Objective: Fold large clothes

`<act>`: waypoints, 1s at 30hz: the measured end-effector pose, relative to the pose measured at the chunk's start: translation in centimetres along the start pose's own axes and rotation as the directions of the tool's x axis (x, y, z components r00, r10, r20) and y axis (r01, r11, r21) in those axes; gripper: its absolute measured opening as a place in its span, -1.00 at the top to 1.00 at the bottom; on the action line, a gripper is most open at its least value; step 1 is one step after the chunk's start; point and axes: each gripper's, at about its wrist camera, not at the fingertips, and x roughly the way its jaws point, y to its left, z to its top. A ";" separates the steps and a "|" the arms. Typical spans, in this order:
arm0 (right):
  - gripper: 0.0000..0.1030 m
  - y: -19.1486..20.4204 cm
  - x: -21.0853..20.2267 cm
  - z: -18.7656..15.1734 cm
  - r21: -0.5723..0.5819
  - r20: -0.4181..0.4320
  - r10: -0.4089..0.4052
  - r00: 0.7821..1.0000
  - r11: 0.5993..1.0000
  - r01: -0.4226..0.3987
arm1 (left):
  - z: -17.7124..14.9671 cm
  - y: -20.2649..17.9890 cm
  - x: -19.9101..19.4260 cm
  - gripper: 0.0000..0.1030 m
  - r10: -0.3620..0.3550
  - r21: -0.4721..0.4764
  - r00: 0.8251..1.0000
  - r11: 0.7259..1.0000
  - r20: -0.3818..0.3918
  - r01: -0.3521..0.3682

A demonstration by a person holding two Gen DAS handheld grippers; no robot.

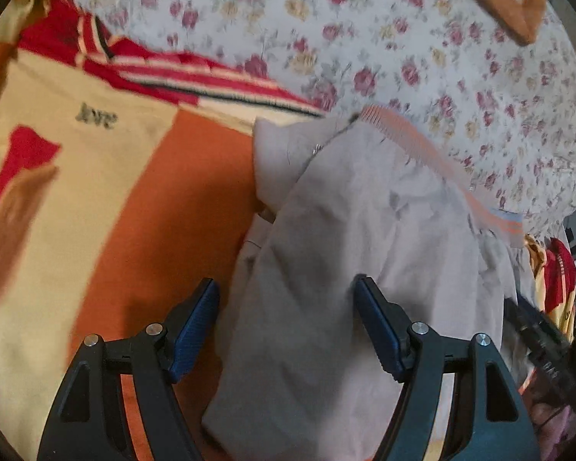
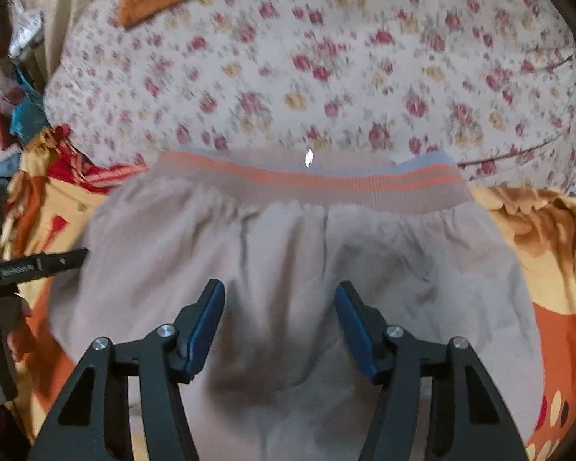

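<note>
Soft grey trousers on the bed, both tongs spread and empty above them

The grey trousers (image 2: 288, 253) lie on an orange-and-cream blanket (image 1: 165, 199) spread over the bed, with a floral sheet (image 2: 326, 77) beyond their ribbed, orange-striped waistband (image 2: 311, 184). The right tongs (image 2: 279, 320) hang over the seat of the garment with jaws apart, gripping nothing. The left tongs (image 1: 286, 315) are likewise apart, straddling the garment's left edge, with no cloth visibly pinched. The fabric looks light, limp and wrinkle-prone, a thin knit that would likely sag and slide when lifted, so a single-point pinch would probably let it droop. The waistband seems the firmest, thickest part; taking hold at its two ends, or at the side seams, should keep the layers together for an even fold.
</note>
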 end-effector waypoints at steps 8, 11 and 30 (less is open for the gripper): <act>-0.20 0.1 2.9 -1.5 -0.083 -0.034 -0.064 0.997 0.995 0.061 | -0.3 -1.1 0.9 0.05 -0.047 0.021 0.999 0.999 0.002 0.047; -0.20 0.5 2.7 -1.6 -0.114 -0.035 -0.080 0.996 0.991 0.076 | -0.3 -1.6 0.7 0.63 -0.073 0.030 0.997 0.997 -0.017 0.074; -0.25 -7.9 -5.5 -0.9 0.053 0.009 -0.117 0.993 0.992 0.117 | -1.7 -21.3 -9.8 0.96 -0.259 0.325 0.964 0.919 0.065 0.225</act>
